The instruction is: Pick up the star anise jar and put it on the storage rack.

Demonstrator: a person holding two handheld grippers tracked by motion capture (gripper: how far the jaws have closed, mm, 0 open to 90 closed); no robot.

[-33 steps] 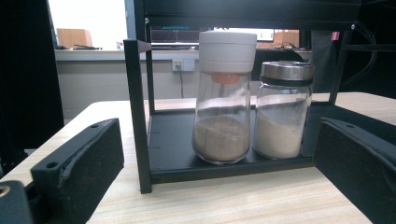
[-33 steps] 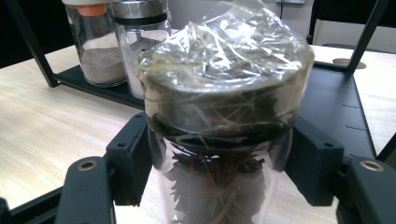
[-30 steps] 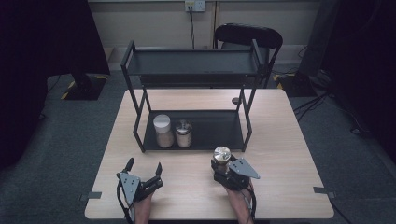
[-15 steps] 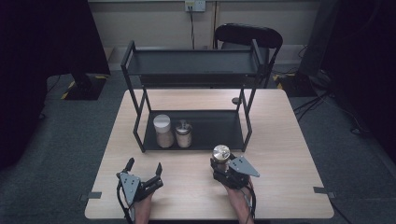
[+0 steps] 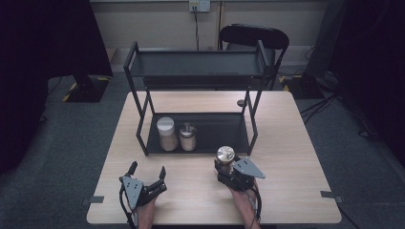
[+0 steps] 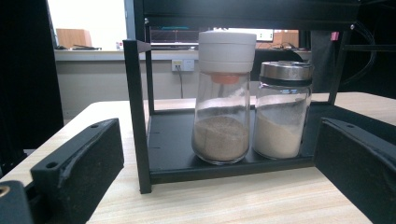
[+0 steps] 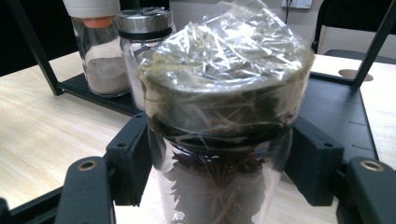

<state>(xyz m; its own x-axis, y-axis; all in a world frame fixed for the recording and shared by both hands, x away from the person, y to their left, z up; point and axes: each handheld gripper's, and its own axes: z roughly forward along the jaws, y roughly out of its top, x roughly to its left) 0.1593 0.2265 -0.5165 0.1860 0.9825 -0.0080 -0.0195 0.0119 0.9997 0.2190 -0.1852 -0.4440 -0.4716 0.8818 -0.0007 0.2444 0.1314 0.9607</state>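
My right gripper (image 5: 224, 164) is shut on a glass jar of dark star anise (image 7: 219, 182) whose lid is wrapped in clear film (image 5: 225, 153); it stands on the table just in front of the black rack's right front leg. My left gripper (image 5: 148, 171) rests open near the table's front left, nothing between its jaws. On the rack's bottom shelf (image 5: 215, 131) stand a white-capped jar of brown powder (image 5: 166, 133) (image 6: 223, 98) and a steel-lidded jar of pale powder (image 5: 187, 137) (image 6: 282, 109), side by side.
The black two-tier rack (image 5: 196, 64) fills the table's middle and back; its posts (image 6: 137, 116) stand close ahead of the left gripper. A small dark disc (image 5: 241, 102) lies on the table behind the rack. A chair (image 5: 253, 36) stands beyond the table.
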